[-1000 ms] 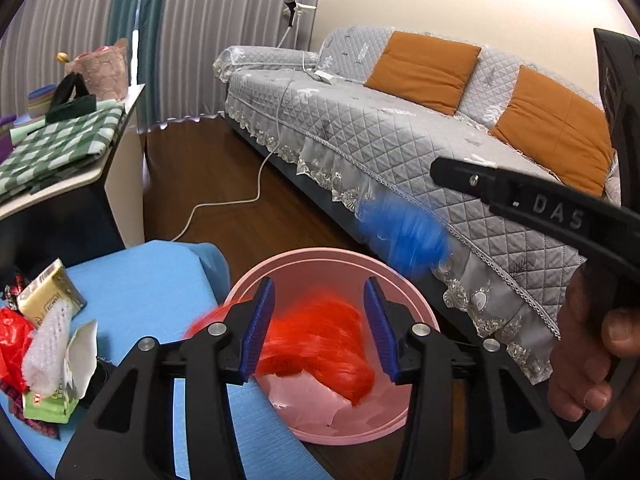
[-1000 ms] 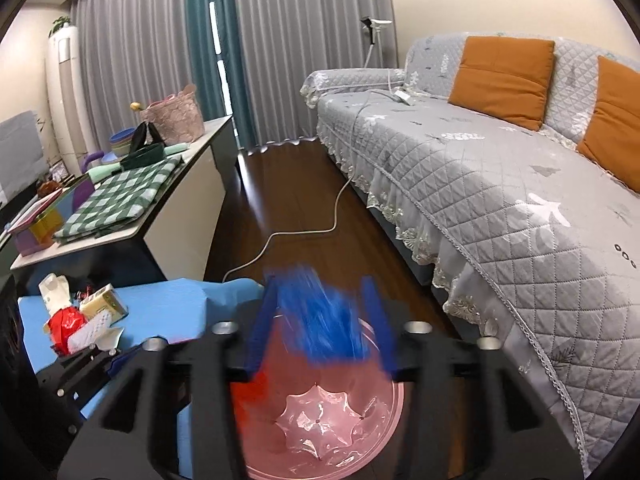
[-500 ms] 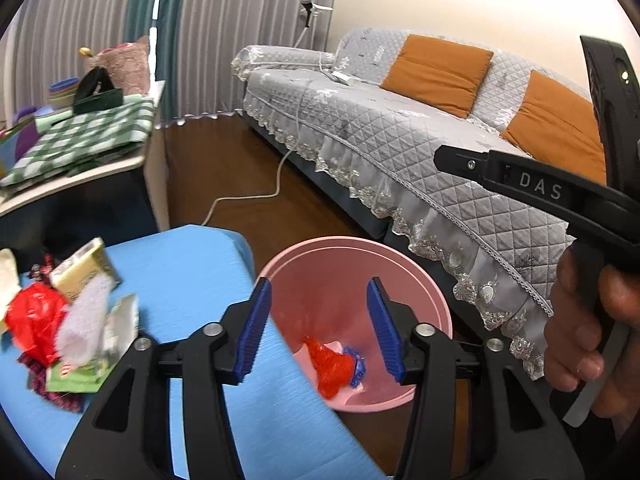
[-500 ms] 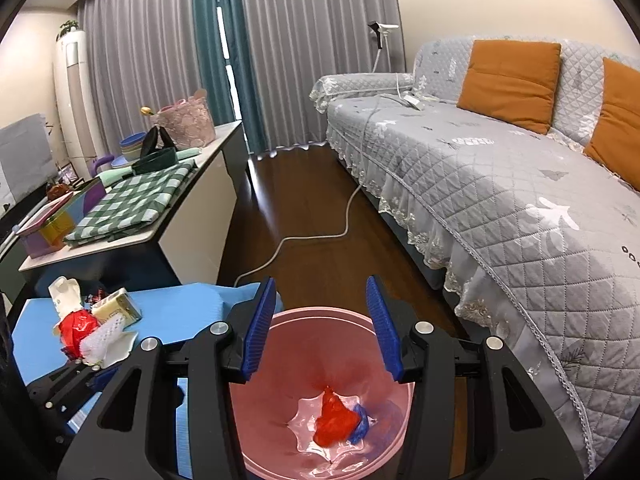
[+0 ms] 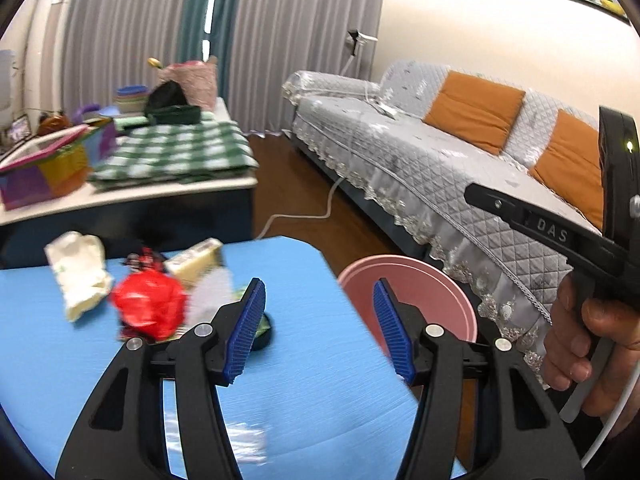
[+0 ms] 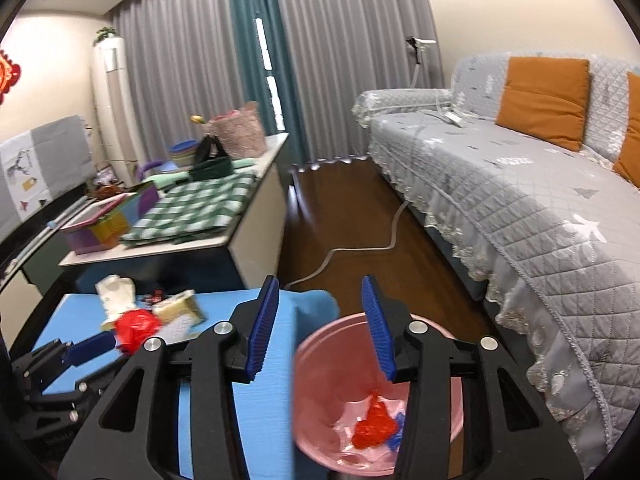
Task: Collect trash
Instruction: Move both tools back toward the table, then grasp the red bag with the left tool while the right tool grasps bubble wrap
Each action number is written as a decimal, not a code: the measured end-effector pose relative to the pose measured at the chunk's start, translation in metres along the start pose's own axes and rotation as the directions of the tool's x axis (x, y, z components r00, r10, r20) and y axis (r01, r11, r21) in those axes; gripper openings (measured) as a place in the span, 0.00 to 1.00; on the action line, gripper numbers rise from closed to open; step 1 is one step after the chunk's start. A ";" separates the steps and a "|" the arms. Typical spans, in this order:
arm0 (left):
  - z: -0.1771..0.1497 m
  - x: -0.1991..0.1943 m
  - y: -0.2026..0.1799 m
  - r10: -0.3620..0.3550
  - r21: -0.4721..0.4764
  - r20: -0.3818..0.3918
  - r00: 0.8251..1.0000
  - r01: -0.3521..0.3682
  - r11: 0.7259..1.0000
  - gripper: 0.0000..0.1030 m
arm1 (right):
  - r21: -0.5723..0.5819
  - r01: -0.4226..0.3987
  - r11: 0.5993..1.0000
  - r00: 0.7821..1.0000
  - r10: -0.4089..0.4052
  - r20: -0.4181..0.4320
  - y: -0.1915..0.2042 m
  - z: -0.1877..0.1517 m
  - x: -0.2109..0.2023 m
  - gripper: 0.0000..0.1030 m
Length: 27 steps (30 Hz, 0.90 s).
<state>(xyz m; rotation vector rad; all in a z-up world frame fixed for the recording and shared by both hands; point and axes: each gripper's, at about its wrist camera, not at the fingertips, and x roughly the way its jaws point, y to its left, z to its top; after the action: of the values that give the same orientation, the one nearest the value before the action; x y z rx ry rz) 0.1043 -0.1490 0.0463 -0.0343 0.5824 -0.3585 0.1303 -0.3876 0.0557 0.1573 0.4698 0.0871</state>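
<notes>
While the round pink plastic bin (image 6: 376, 396) already held a crumpled red wrapper (image 6: 372, 426) and a small blue scrap (image 6: 396, 436) at its bottom, the rest of the trash lay in a small heap on the blue table mat (image 5: 312, 392), to the left of the bin and ahead-left of both your tools. In the left wrist view the heap sat just beyond and to the left of your left gripper (image 5: 318, 328): a crumpled red plastic bag (image 5: 150, 304) was nearest, a white crumpled paper wrapper (image 5: 80, 272) lay further left, and a pale yellow flat packet (image 5: 196, 260) was behind the red one, with its long side running up to the right. A small dark round thing, partly hidden behind the left pad, I could not identify. Your left gripper was clearly the nearer one; its jaws had just been opening and stood half-wide with nothing between them, pointing downward over the mat's right part. Your right gripper (image 6: 322, 328) hovered above the near rim of the bin, with the heap well to its left; its jaws had just been closing somewhat, but they were apart and empty. Your right hand (image 5: 588, 344) was wrapped on its handle at the right edge. I judge that the next pick belonged to the left tool, with a turn to the left.
</notes>
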 end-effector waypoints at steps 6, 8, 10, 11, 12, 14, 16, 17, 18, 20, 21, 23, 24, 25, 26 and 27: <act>0.008 -0.033 0.031 0.041 -0.017 0.034 0.999 -0.041 0.999 0.54 | -0.040 -0.087 0.995 0.996 0.087 0.003 0.036 -0.005 -0.006 0.23; 0.012 -0.042 0.043 0.051 -0.024 0.044 0.998 -0.050 0.998 0.53 | -0.051 -0.110 0.993 0.994 0.110 -0.003 0.047 -0.008 -0.006 0.23; 0.013 -0.048 0.055 0.061 -0.035 0.049 0.997 -0.060 0.998 0.53 | -0.050 -0.129 0.990 0.992 0.129 -0.008 0.053 -0.011 -0.005 0.22; 0.014 -0.050 0.061 0.069 -0.039 0.053 0.996 -0.067 0.997 0.53 | -0.045 -0.139 0.989 0.990 0.139 -0.012 0.057 -0.012 -0.004 0.22; 0.014 -0.051 0.068 0.083 -0.043 0.058 0.995 -0.080 0.996 0.52 | -0.039 -0.152 0.988 0.988 0.152 -0.018 0.061 -0.013 -0.002 0.22; 0.009 -0.052 0.080 0.108 -0.059 0.065 0.992 -0.104 0.993 0.52 | -0.039 -0.166 0.985 0.986 0.165 -0.031 0.068 -0.016 0.004 0.20; -0.001 -0.049 0.095 0.131 -0.091 0.059 0.990 -0.126 0.988 0.46 | -0.045 -0.176 0.983 0.984 0.174 -0.045 0.075 -0.020 0.008 0.18; -0.008 -0.046 0.101 0.147 -0.104 0.049 0.988 -0.141 0.985 0.45 | -0.052 -0.182 0.982 0.983 0.179 -0.052 0.080 -0.023 0.011 0.18; -0.015 -0.042 0.108 0.171 -0.118 0.035 0.985 -0.165 0.979 0.43 | -0.057 -0.184 0.981 0.982 0.181 -0.055 0.083 -0.025 0.013 0.17; -0.024 -0.035 0.117 0.193 -0.147 0.022 0.981 -0.188 0.971 0.37 | -0.071 -0.195 0.978 0.979 0.190 -0.070 0.092 -0.030 0.019 0.15; -0.027 -0.032 0.124 0.199 -0.165 0.016 0.980 -0.193 0.967 0.37 | -0.073 -0.199 0.977 0.978 0.194 -0.076 0.095 -0.032 0.022 0.15; -0.032 -0.024 0.131 0.215 -0.166 0.005 0.977 -0.211 0.963 0.37 | -0.083 -0.213 0.974 0.974 0.205 -0.093 0.104 -0.037 0.031 0.13; -0.033 -0.021 0.133 0.221 -0.158 0.003 0.975 -0.218 0.963 0.36 | -0.086 -0.217 0.972 0.973 0.209 -0.098 0.107 -0.039 0.033 0.13; -0.033 -0.018 0.135 0.226 -0.154 0.000 0.974 -0.223 0.963 0.35 | -0.089 -0.225 0.970 0.971 0.215 -0.107 0.112 -0.041 0.037 0.13; -0.034 -0.016 0.137 0.227 -0.154 -0.002 0.974 -0.225 0.962 0.35 | -0.091 -0.232 0.969 0.969 0.221 -0.113 0.115 -0.042 0.041 0.13; -0.035 -0.013 0.140 0.225 -0.159 -0.003 0.974 -0.223 0.962 0.35 | -0.093 -0.238 0.967 0.967 0.227 -0.119 0.119 -0.044 0.044 0.13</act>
<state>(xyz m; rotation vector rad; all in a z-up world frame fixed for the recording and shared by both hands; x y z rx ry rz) 0.1200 -0.0110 0.0053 -0.1227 0.5923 -0.0907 0.1436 -0.2597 0.0179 0.1024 0.5520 0.3526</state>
